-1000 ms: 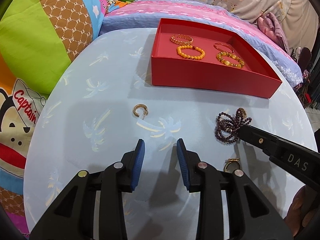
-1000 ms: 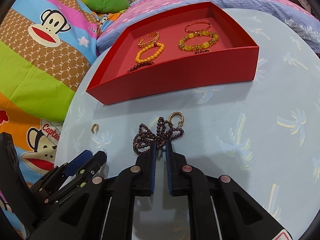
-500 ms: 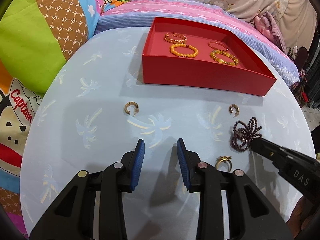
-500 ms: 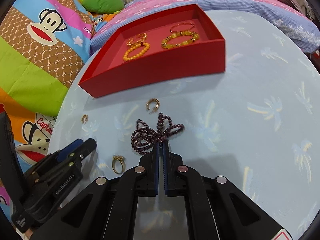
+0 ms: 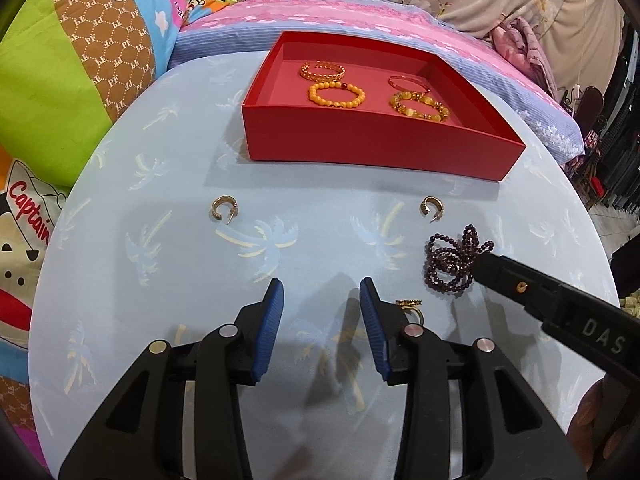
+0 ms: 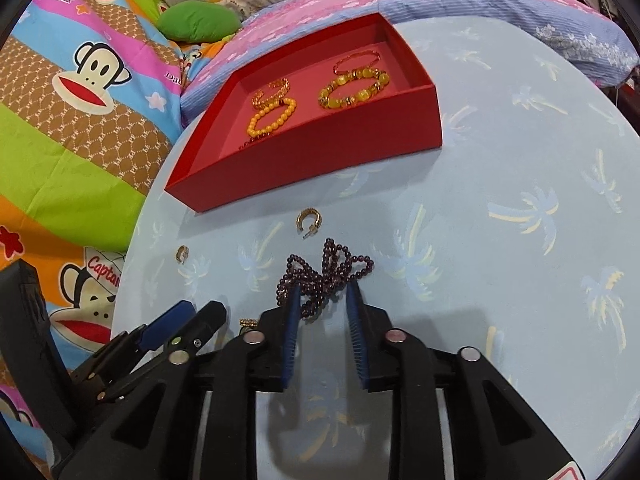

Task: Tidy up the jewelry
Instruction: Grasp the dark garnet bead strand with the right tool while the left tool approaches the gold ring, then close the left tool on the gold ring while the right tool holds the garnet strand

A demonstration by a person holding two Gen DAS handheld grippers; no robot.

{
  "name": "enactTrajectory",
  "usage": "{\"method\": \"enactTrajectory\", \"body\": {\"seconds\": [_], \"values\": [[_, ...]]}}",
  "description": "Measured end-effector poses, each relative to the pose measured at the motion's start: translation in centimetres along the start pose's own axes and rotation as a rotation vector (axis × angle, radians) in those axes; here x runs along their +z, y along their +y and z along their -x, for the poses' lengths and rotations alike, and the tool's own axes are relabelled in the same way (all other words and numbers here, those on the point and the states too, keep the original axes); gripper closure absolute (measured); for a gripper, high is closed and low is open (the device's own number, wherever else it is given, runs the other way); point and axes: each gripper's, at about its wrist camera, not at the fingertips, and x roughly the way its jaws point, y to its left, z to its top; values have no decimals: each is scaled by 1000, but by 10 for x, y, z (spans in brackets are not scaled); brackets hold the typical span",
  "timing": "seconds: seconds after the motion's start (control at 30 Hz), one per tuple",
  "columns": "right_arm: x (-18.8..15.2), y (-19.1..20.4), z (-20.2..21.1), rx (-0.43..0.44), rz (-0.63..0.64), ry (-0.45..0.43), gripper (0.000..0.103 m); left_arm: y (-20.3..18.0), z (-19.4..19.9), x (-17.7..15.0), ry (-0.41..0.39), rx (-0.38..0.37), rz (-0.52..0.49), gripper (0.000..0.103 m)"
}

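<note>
**Purple Bead Strand Lying Between the Right Fingers**

The right hand-held gripper [image 6: 322,292] is hovering low over the light blue counter [image 6: 520,280] with its jaws standing apart; the purple bead strand [image 6: 326,274] is lying bunched on the counter directly ahead of it, its nearer loops already reaching into the gap between the blue pads, though nothing is being pinched. The strand is sprawling crosswise to the fingers, its long axis running left to right, so a closing pinch would be catching the tangle at its narrow middle. The left hand-held gripper [image 5: 322,292] is also standing open, pointing at bare counter, with the strand well off to its right side; the right hand is plainly the nearer one.

The red tray [image 5: 372,152] is sitting farther ahead, beyond the strand, already carrying an orange bead bracelet [image 5: 337,94], a yellow bead bracelet [image 5: 420,106], a gold chain bracelet [image 5: 322,71] and a thin red bangle [image 5: 408,82]. Two gold hoop earrings are resting loose on the counter between tray and grippers, one [image 5: 225,208] to the left, one [image 5: 433,207] just beyond the strand; a gold ring [image 5: 410,308] is peeking out beside the left gripper's right finger.

Judging from this, the next move is calling for closing on the beads, lifting, and travelling forward over the tray's near wall; a loose loop could be snagging on it.
</note>
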Motion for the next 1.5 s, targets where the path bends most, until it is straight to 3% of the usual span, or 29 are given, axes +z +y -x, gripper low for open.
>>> {"method": "enactTrajectory", "body": {"seconds": [0.23,0.33,0.43,0.6,0.73,1.0,1.1,1.23,1.5], "values": [[5,-4,-5,-6,-35,0,76,-4,-2,-1,7,-7,-7,65],[3,-5,-11,-4,-27,21,91,-6,-1,-3,9,-17,-12,65],[-1,-3,-10,-4,-12,14,99,-8,0,-4,14,-31,-15,65],[0,-3,-1,-37,14,-23,99,-11,2,-5,26,-80,-2,64],[-1,-7,3,-47,4,-32,99,-17,6,-7,30,-111,0,57],[-4,-9,5,-45,-4,-26,99,-28,-1,-9,30,-104,-39,56],[-5,-10,5,-42,-6,-23,99,-31,-1,-9,25,-95,-59,62],[-6,-10,4,-39,-6,-22,99,-29,-1,-9,30,-117,-57,83],[-4,-4,9,-37,13,-36,99,-27,4,-4,21,-127,-54,84]]}}
